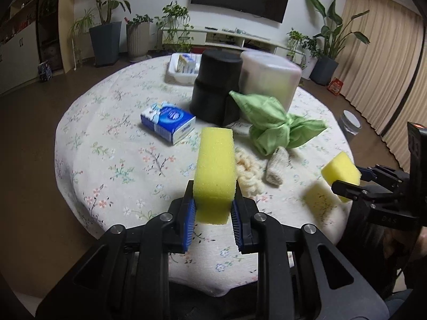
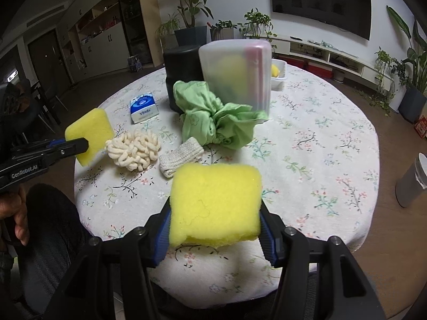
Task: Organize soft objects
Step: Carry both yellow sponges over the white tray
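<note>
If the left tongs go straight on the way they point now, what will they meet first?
Probably the cream looped cloth, just beyond the yellow sponge held by the left tongs; depth is uncertain.

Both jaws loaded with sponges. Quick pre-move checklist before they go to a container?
1. Left gripper shut on its yellow sponge: ok.
2. Right gripper shut on second yellow sponge: ok.
3. Both sponges lifted clear of the tablecloth: ok.
4. Frosted bin open to receive: cannot tell; it already shows something yellow inside.
5. Green cloth leaning against the bin, may snag: not ok.
6. Cream chenille bundle and knit cloth still loose on the table: not ok.
</note>
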### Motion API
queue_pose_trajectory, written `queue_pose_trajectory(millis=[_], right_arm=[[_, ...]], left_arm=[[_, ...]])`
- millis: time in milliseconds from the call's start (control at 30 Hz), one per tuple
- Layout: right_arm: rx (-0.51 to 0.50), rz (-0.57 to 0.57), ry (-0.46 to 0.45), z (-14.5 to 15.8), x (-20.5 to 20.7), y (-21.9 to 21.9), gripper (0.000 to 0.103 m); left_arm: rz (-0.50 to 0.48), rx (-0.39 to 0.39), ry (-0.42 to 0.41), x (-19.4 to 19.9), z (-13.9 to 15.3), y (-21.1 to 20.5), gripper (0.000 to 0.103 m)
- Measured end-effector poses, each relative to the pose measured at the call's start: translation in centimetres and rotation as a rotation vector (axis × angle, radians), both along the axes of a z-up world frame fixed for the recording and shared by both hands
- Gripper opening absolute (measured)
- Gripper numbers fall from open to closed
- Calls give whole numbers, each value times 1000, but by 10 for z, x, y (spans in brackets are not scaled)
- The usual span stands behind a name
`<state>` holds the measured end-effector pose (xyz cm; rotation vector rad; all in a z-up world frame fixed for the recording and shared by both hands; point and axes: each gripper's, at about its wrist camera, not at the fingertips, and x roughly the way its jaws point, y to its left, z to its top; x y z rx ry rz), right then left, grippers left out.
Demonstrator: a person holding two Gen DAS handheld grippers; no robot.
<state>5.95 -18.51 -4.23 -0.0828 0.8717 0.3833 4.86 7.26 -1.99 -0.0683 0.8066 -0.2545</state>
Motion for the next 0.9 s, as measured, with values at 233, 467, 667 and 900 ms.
queue_pose_trajectory(millis=[233,467,667,900], right_arm=[[-13,-20,-27,27,15,-24,58],[-52,-46,-73,63,46,-57,58],[-81,-59,-107,93,97,-85,58],[-97,1,-102,113,205,-75,58]], left_arm=[[-37,29,-34,16,24,-3,22],[-59,27,-61,49,50,8,22],[-71,46,-88,105,82,28,22],[-148,116,-71,215,104,18,22]])
